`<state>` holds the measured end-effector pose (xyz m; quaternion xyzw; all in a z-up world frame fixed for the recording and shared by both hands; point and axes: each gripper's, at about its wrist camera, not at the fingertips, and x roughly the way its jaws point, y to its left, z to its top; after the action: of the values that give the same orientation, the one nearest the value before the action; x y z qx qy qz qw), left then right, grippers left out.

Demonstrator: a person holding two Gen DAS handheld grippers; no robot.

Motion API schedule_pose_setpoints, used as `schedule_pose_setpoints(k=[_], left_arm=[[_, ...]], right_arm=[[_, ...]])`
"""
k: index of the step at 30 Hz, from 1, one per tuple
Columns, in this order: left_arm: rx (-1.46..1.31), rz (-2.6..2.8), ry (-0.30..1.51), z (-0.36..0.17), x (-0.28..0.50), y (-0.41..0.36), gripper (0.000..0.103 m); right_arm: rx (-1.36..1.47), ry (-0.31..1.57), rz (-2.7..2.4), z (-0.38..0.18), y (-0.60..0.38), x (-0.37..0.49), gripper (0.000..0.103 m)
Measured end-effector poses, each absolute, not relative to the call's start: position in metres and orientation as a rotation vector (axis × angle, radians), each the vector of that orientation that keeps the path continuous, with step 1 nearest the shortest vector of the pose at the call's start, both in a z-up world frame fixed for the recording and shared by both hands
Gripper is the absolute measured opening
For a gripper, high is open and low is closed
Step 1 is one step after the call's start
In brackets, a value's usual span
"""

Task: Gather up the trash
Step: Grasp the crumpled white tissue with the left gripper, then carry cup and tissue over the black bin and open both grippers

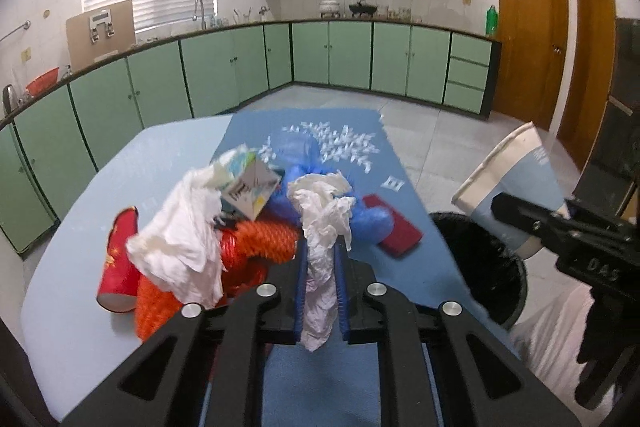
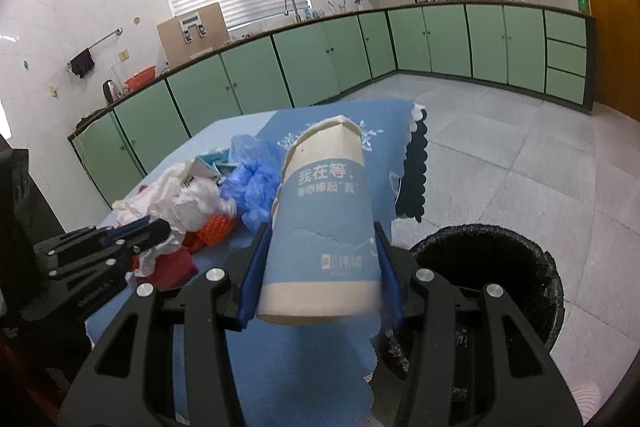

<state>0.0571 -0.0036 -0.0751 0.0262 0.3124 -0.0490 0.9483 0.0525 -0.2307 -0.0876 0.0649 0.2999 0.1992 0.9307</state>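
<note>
A: Trash lies heaped on the pale blue table (image 1: 80, 327): crumpled white tissue (image 1: 180, 251) with soft, ragged folds, a coarse orange mesh net (image 1: 256, 247), a red paper cup (image 1: 118, 263) on its side, a bunched blue plastic bag (image 1: 364, 223) and a small printed carton (image 1: 250, 187) tilted on top.

B: And what do the left tongs have?

A: The left gripper (image 1: 320, 247) is pinched together on a wrinkled white tissue wad (image 1: 320, 227). Its ribbed blue pads (image 1: 301, 279) press the thin, creased paper from both sides, and the wad sticks up above the fingertips and hangs limp below them.

B: The right one?

A: The right gripper (image 2: 320, 239) is clamped on a paper cup (image 2: 324, 227), a tapered cylinder, cream at rim and base, with a matte blue band carrying white printed characters. The far end is dented and flattened. The blue pads (image 2: 252, 275) touch its sides.

B: Where does that cup sit relative to the bin?

A: Up in the air, just left of the round bin (image 2: 520, 267), which has a glossy, crinkled black liner and stands on the grey tiled floor beside the table. A darker blue cloth (image 2: 384, 123) with white leaf print and a scalloped edge drapes over the table's end.
</note>
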Motion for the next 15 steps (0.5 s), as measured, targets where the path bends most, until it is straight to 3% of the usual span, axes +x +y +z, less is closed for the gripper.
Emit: schedule_pose_setpoints(k=[15], left_arm=[[0.060,-0.303,0.588,-0.055,0.071,-0.065,0.013]], right_arm=[[0.184,0.566,0.237,-0.077,-0.307,0.048,0.047]])
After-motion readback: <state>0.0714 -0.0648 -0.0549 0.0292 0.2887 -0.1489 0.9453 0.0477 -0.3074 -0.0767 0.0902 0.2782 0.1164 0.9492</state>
